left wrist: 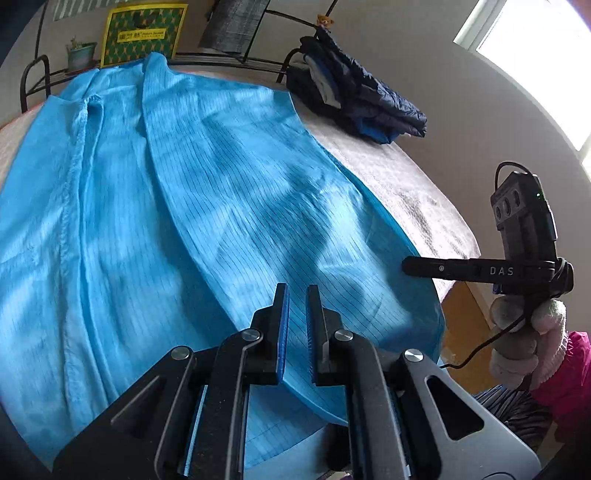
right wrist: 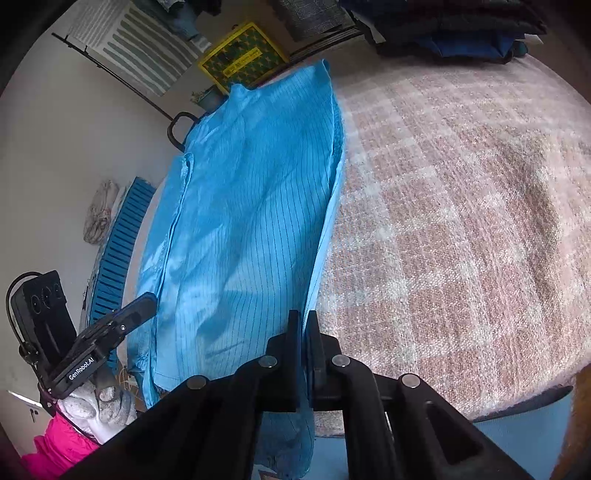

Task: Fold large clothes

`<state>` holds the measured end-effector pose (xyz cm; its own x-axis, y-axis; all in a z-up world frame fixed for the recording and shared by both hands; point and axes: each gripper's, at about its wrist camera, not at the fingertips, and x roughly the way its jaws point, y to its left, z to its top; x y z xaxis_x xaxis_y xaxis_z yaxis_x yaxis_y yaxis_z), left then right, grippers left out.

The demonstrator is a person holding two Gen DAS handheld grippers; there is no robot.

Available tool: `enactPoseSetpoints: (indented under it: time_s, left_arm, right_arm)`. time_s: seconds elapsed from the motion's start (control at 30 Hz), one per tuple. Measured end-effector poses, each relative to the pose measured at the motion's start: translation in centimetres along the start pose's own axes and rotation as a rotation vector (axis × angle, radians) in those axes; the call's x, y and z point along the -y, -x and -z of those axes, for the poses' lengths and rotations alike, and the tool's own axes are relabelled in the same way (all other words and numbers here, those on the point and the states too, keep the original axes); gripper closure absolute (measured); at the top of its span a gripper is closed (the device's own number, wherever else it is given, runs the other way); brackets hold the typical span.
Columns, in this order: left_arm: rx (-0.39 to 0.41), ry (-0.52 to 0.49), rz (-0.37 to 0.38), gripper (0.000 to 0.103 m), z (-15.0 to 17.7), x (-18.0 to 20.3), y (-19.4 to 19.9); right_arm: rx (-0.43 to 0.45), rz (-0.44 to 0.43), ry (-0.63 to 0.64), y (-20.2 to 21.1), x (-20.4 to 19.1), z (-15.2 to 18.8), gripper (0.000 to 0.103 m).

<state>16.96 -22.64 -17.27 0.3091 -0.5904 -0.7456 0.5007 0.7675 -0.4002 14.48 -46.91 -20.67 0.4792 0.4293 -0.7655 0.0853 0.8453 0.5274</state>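
A large light-blue pinstriped garment (left wrist: 177,206) lies spread on the table, folded lengthwise; it also shows in the right wrist view (right wrist: 240,221). My left gripper (left wrist: 297,290) hovers just over the garment's near end, its jaws slightly apart with nothing between them. My right gripper (right wrist: 303,317) is shut on the garment's right-hand edge near the front of the table. The right gripper shows from the side in the left wrist view (left wrist: 410,266), at the garment's right edge. The left gripper shows in the right wrist view (right wrist: 147,301) at the garment's left side.
The table wears a pink checked cloth (right wrist: 461,221). A pile of dark blue clothes (left wrist: 354,96) sits at the far right corner. A yellow-framed box (left wrist: 144,33), a potted plant (left wrist: 79,55) and a black rack stand behind. A blue slatted crate (right wrist: 122,243) stands left of the table.
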Motion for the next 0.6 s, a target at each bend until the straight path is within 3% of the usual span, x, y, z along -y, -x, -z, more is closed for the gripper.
enactPoseSetpoints:
  time_s: [0.1, 0.23, 0.47, 0.6]
  left_arm:
    - [-0.112, 0.007, 0.012, 0.097, 1.3, 0.0, -3.4]
    - [-0.107, 0.000, 0.018, 0.097, 1.2, 0.0, -2.8]
    - [0.021, 0.125, 0.047, 0.097, -1.0, -2.6, 5.4]
    - [0.116, 0.155, 0.021, 0.097, -1.9, -5.0, 10.6]
  right_arm:
    - [0.010, 0.004, 0.006, 0.5, -0.9, -0.2, 0.103]
    - [0.024, 0.005, 0.026, 0.5, -2.3, -0.6, 0.103]
    - [0.075, 0.078, 0.191, 1.1, -7.0, -0.9, 0.103]
    - [0.080, 0.087, 0.276, 0.7, -9.8, -0.9, 0.103]
